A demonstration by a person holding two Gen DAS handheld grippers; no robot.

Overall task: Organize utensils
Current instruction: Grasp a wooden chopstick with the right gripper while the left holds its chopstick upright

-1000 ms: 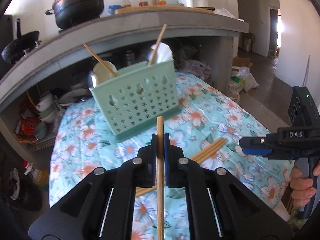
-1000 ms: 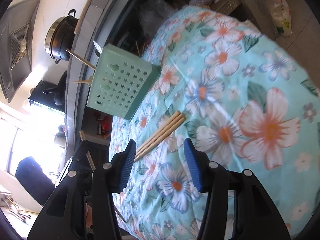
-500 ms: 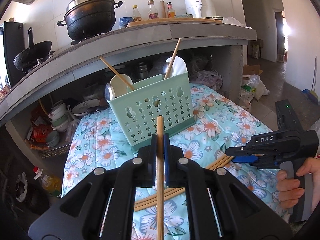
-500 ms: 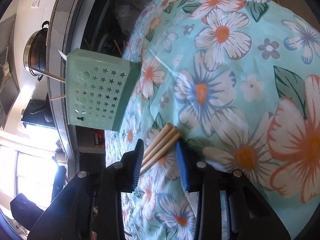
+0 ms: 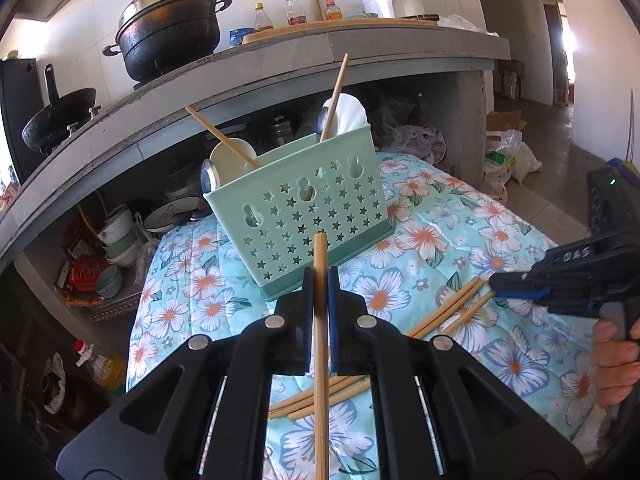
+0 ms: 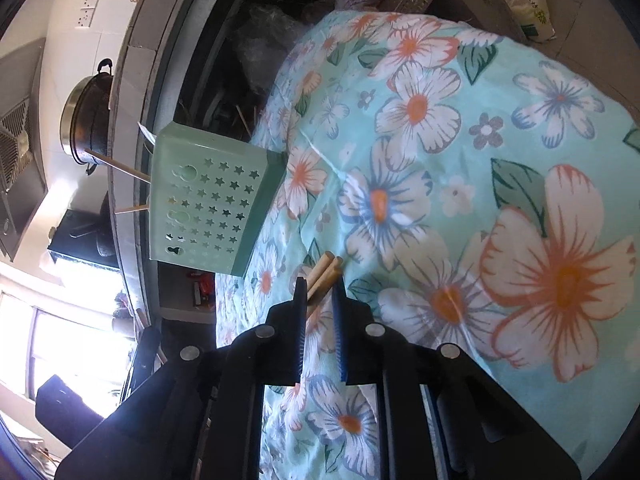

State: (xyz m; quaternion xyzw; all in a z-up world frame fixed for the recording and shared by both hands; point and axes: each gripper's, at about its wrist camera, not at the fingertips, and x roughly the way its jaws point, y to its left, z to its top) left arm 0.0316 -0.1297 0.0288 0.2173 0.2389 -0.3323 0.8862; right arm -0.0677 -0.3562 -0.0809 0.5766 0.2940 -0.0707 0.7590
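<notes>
Left claw (image 5: 319, 280): closed on a single wooden chopstick (image 5: 320, 344), which runs straight along the gap between the pads, its tip pointing toward the basket.
Right claw (image 6: 319, 292): jaws closing around the ends of a bundle of chopsticks (image 6: 325, 270) lying on the cloth; the sticks sit between the pads, with the left pad at them.
Basket (image 5: 304, 216): mint-green plastic with star-shaped holes, standing upright on the floral cloth (image 5: 432, 240) that covers the surface, beyond both claws.
Basket contents: two chopsticks (image 5: 336, 92) leaning out at angles, a metal spoon (image 5: 209, 178) and pale ladles.
Loose chopsticks: spread across the cloth between the two claws, near the basket's base but apart from it.
Hand (image 5: 614, 364): wraps the right claw's handle at the frame's right edge.
Background: a black pot (image 5: 172, 32) on the grey counter above.
</notes>
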